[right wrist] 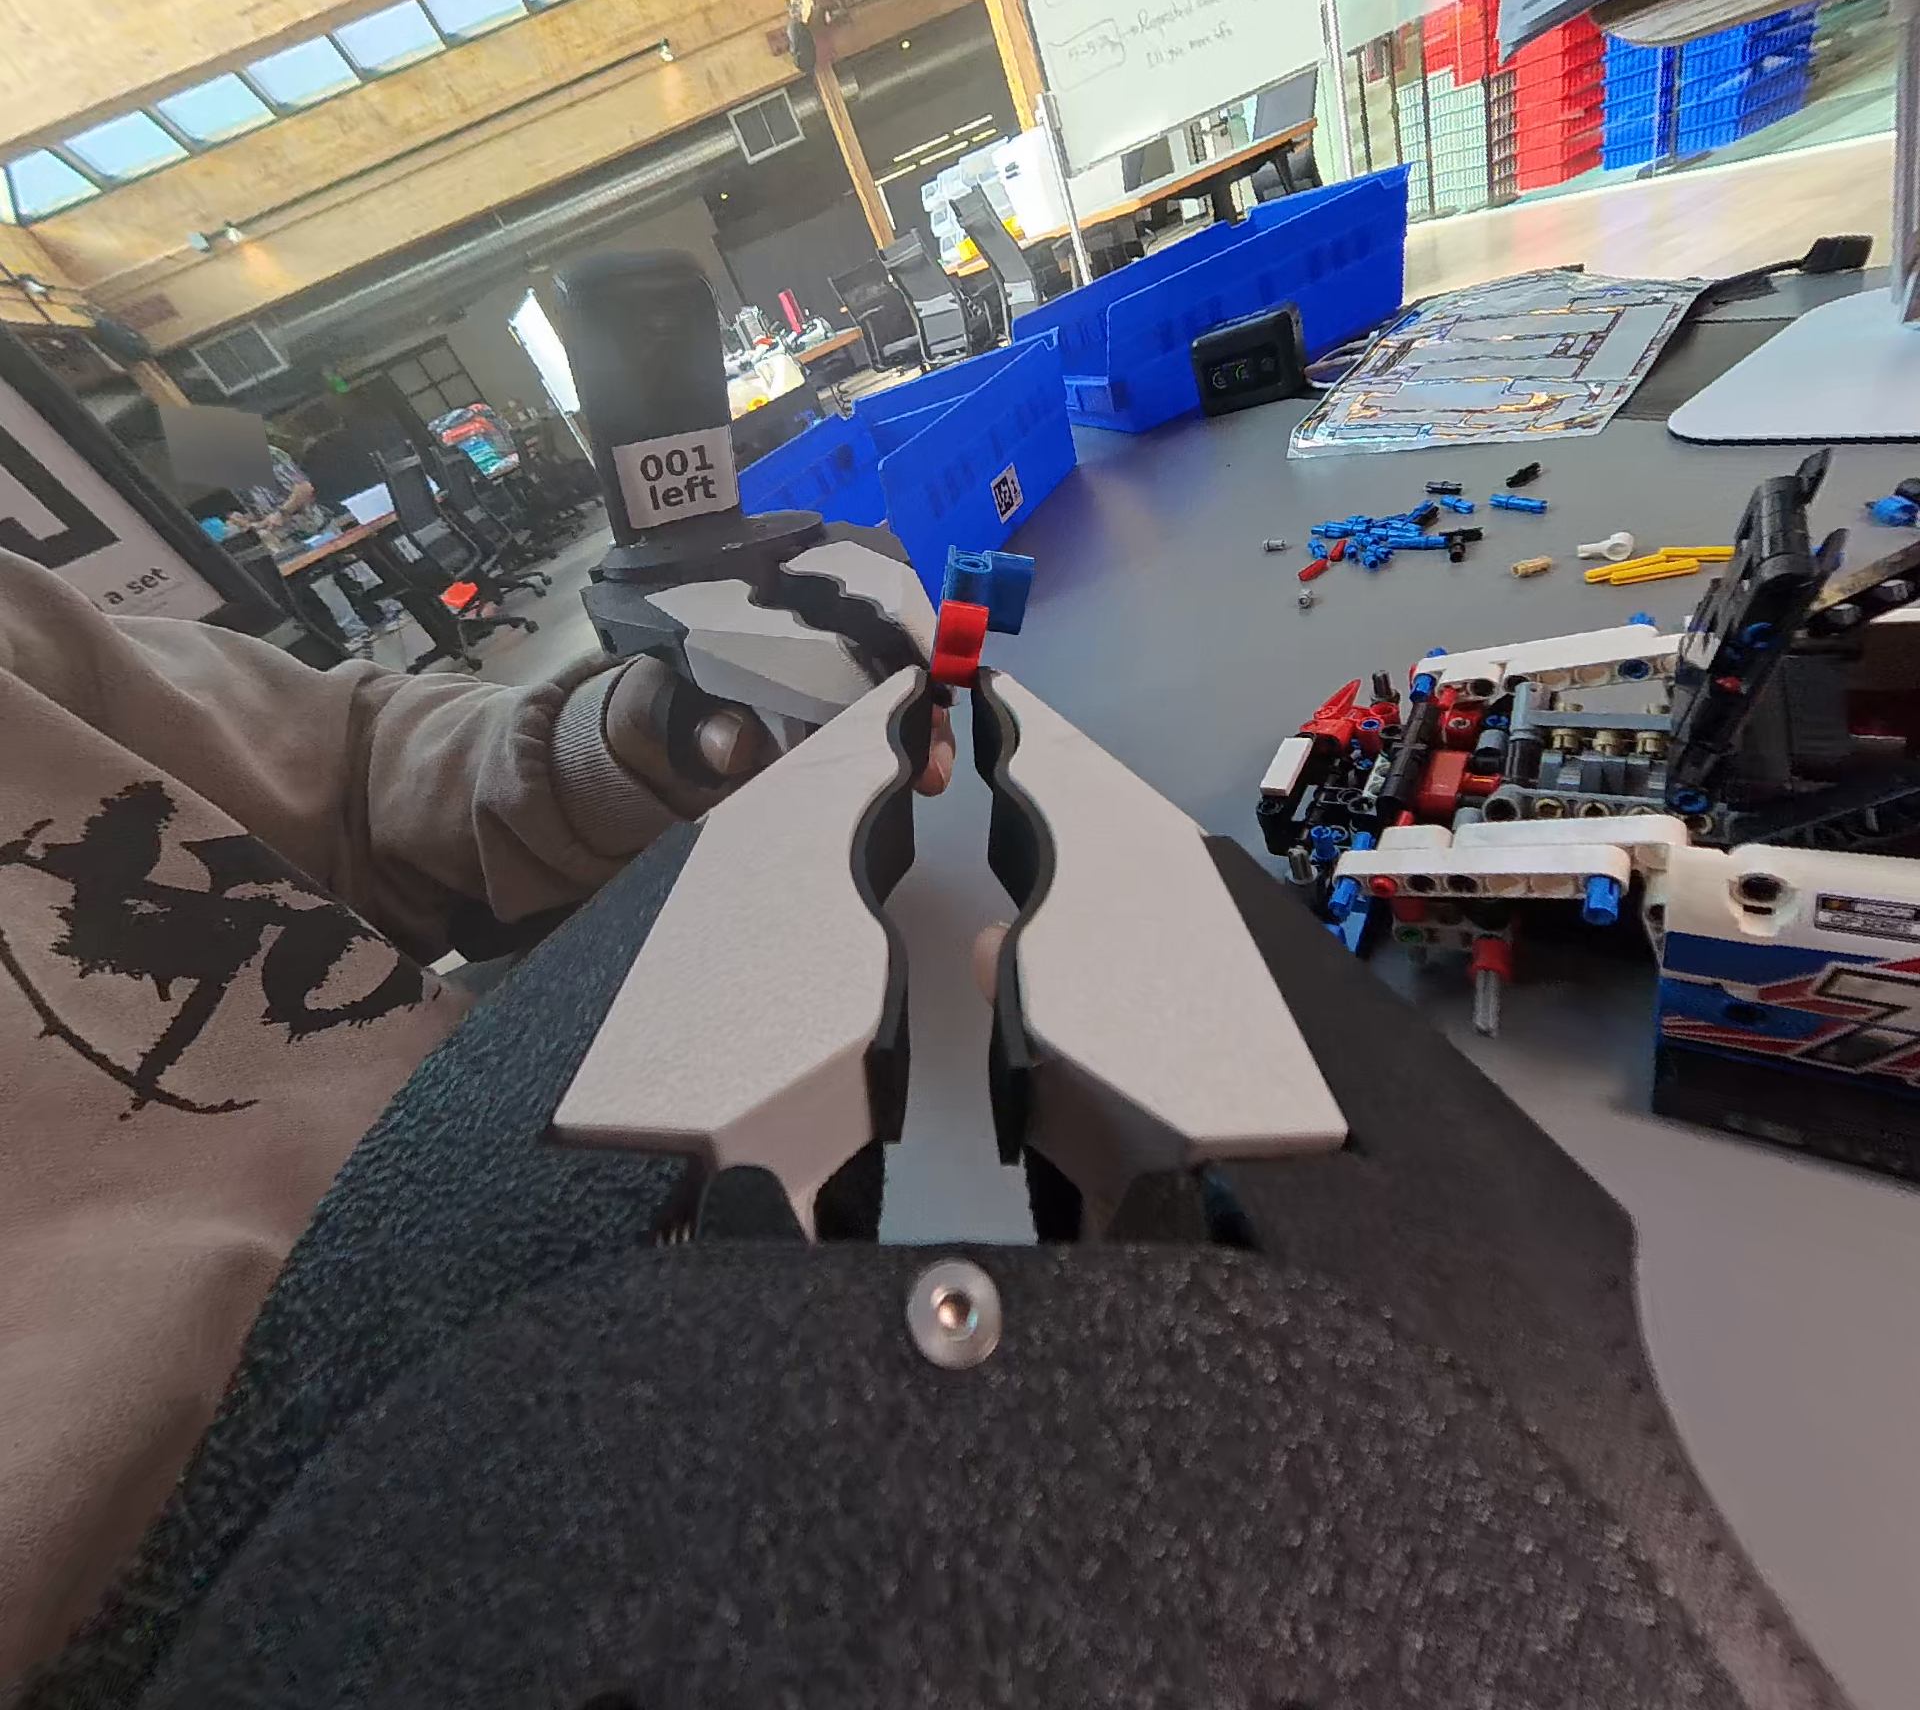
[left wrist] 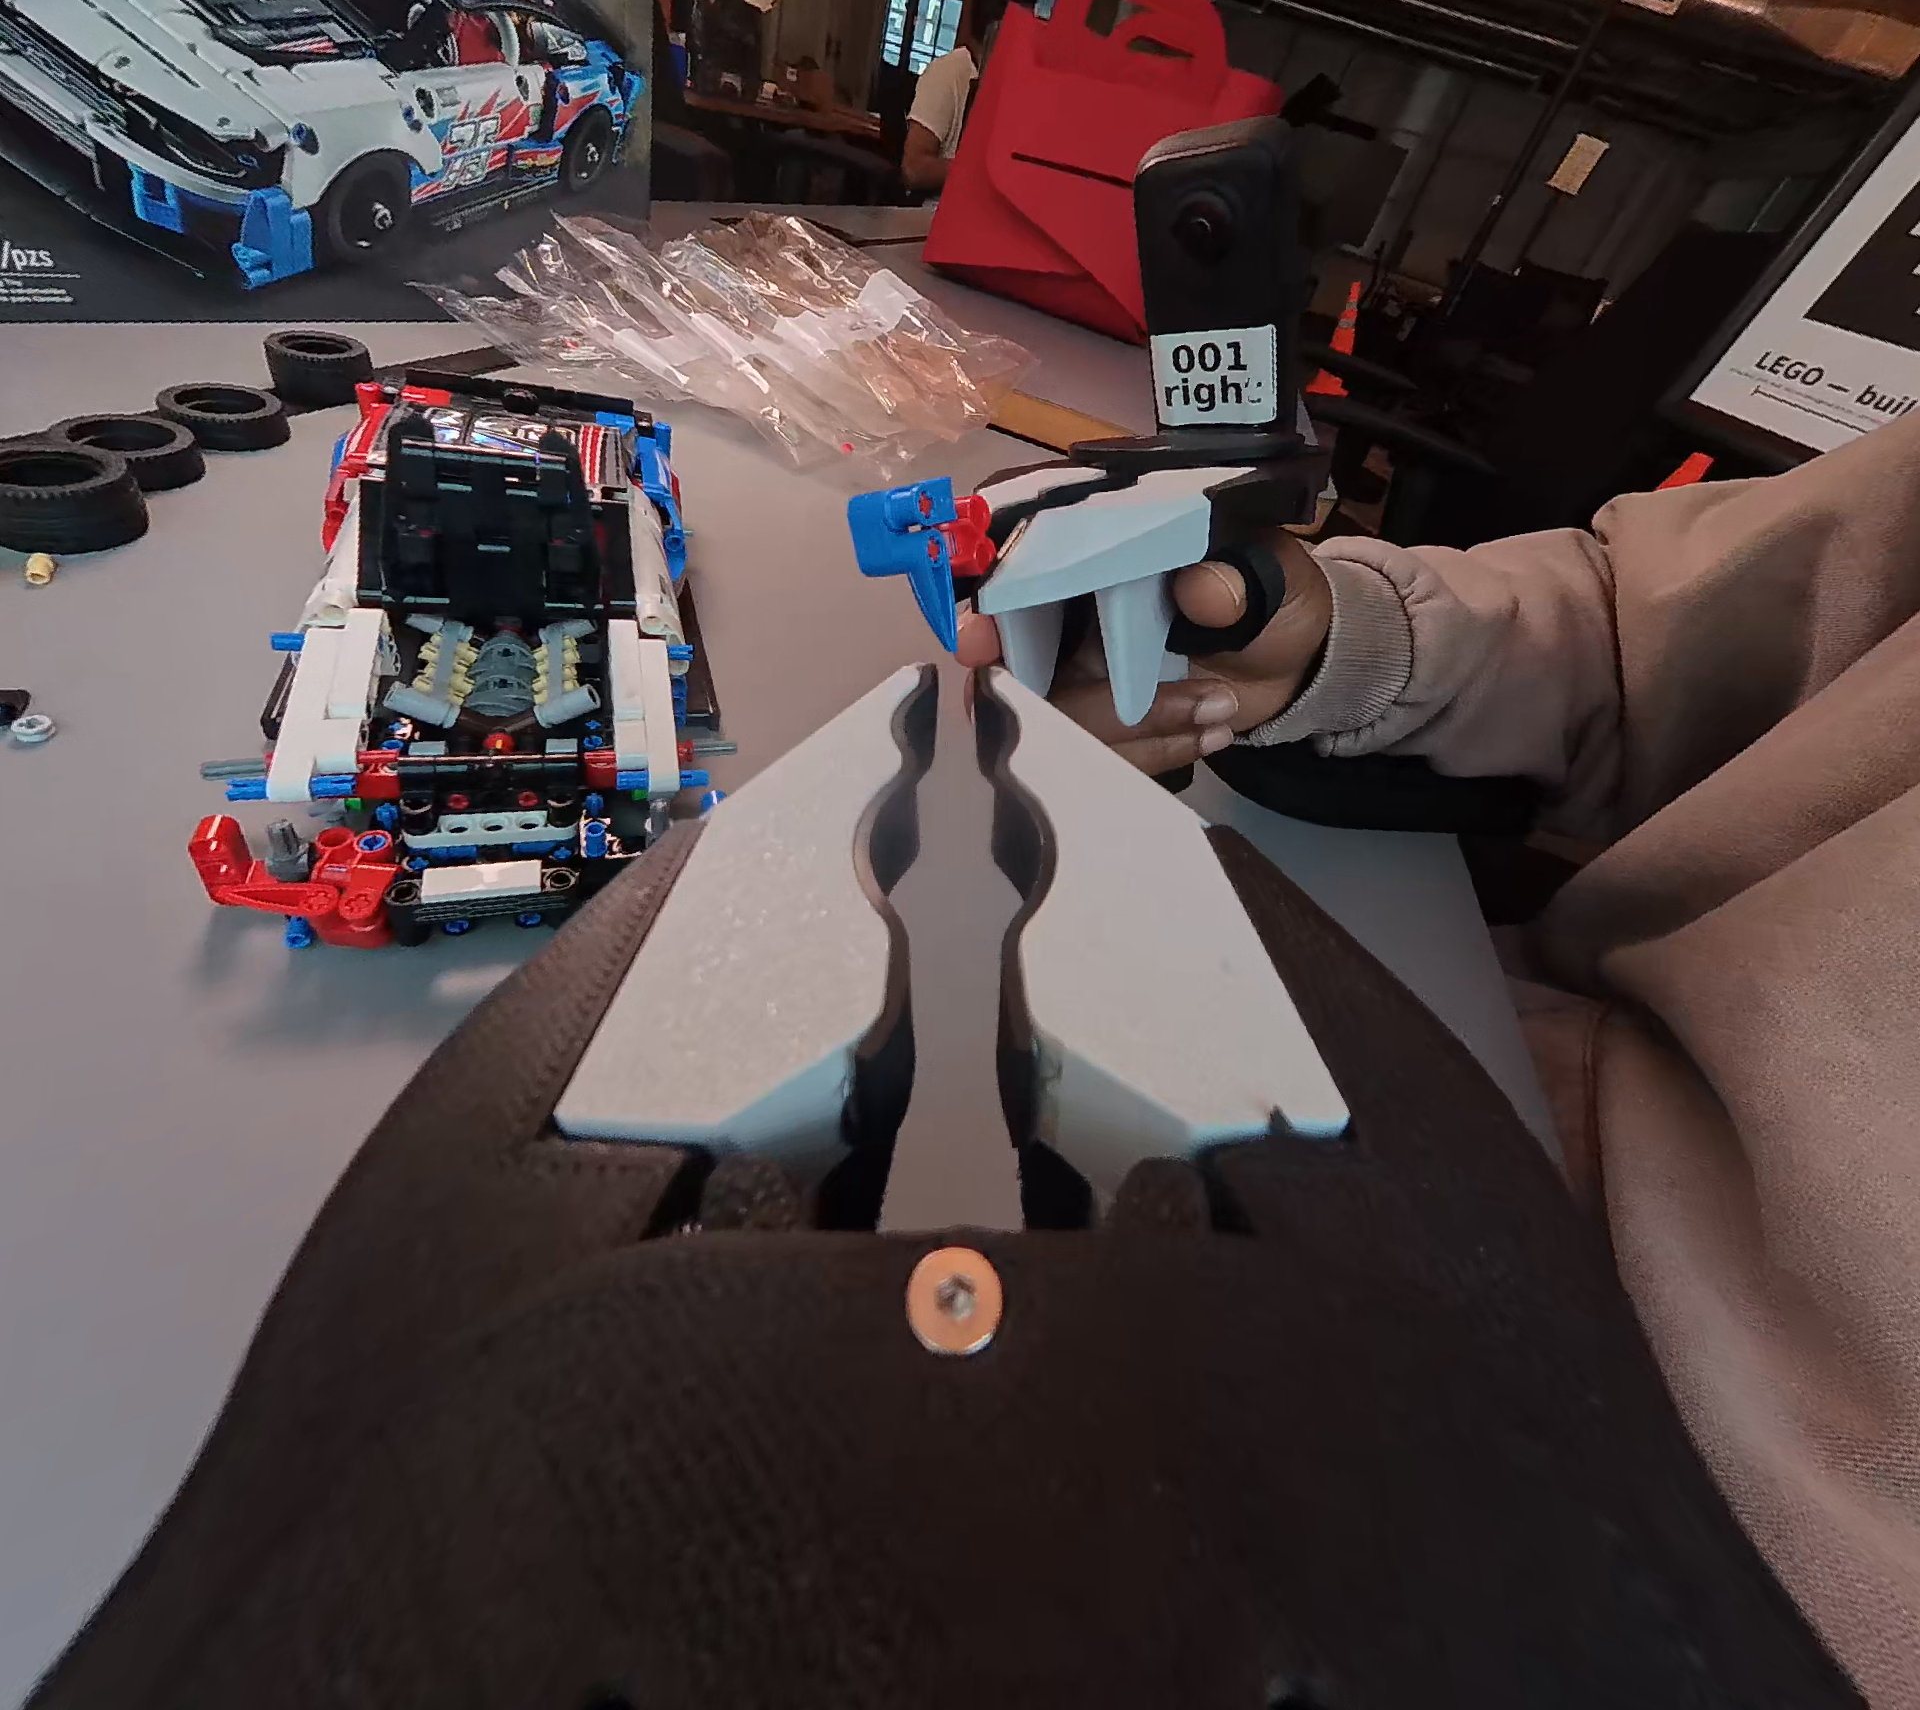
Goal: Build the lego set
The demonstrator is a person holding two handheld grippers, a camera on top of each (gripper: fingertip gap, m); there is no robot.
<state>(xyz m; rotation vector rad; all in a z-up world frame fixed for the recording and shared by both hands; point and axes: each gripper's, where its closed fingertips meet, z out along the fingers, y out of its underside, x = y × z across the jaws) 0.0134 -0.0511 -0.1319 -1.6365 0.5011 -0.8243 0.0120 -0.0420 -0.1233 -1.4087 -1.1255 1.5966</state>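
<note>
The partly built race car model (left wrist: 488,652) stands on the grey table (left wrist: 156,1141), left of both grippers; it also shows in the right wrist view (right wrist: 1558,829). My right gripper (right wrist: 951,678) is shut on a small blue and red piece (right wrist: 971,611) and holds it in the air above the table. The left wrist view shows the right gripper (left wrist: 987,538) with the blue and red piece (left wrist: 914,528) at its tip. My left gripper (left wrist: 954,673) is shut and empty, just below the right one. The left gripper (right wrist: 831,621) also shows in the right wrist view.
Several black tyres (left wrist: 62,497) lie at the far left, behind them the set's box (left wrist: 312,50), empty plastic bags (left wrist: 748,330) and a red bag (left wrist: 1091,133). Loose small pieces (right wrist: 1382,533), a sticker sheet (right wrist: 1475,372) and blue bins (right wrist: 1039,434) lie beyond the car. The grippers are tip to tip, or close to it. Left tips and right tips are each some 15 cm from the partly built race car model (left wrist: 488,652).
</note>
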